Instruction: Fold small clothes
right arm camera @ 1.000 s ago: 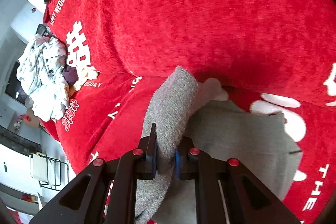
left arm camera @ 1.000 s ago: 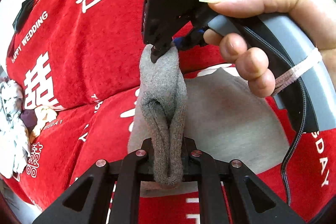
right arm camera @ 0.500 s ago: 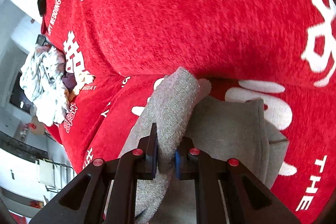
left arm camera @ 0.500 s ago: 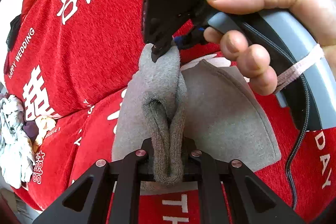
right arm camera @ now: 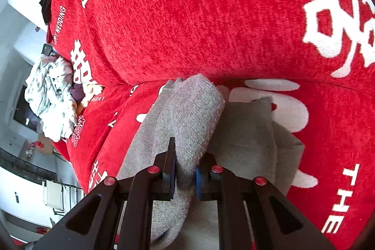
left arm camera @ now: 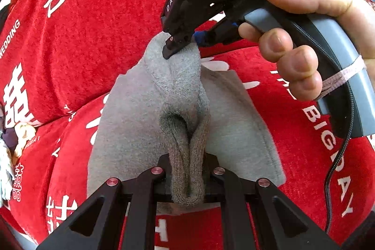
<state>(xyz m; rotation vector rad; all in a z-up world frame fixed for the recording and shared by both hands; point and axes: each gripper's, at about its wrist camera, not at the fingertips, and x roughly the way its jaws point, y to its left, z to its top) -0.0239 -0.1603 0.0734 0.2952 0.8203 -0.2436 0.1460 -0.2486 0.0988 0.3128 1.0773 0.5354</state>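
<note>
item: grey knit garment (left arm camera: 187,95), small, held above the red printed sofa cover (left arm camera: 98,43), its lower part draped on the seat. handling, judged: light, soft, limp, slightly stretchy; sags wherever unsupported; not fragile. hold points: left gripper (left arm camera: 187,182) clamped narrow on the ribbed cuff; right gripper (right arm camera: 184,176) pinched on the opposite end. edges: sofa backrest rises just behind the cloth. room: bare seat to either side; crumpled pale laundry (right arm camera: 50,97) well apart at far left
</note>
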